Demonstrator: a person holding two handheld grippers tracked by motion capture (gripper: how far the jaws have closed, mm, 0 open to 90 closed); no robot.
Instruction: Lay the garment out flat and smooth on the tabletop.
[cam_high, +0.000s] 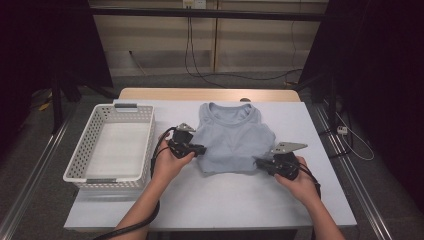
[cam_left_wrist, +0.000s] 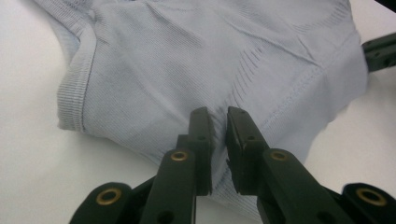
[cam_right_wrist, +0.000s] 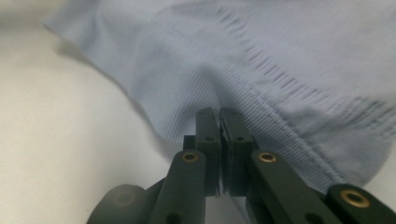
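**Both grippers pinch the folded top's lower corners**

Your left gripper (cam_left_wrist: 218, 122) has its jaws drawn nearly together on a fold of the pale blue ribbed sleeveless top (cam_high: 231, 137), which lies folded mid-table on the white tabletop (cam_high: 210, 200). Your right gripper (cam_right_wrist: 219, 122) is clamped tight on the hem at the opposite corner. The white perforated plastic basket (cam_high: 87, 165) sits well to the left.

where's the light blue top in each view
High view: light blue top lies mid-table, right of the white basket.
Left gripper view: it spans the upper frame, above the black jaws.
Right gripper view: upper right.
Shared landmark: its stitched hem.
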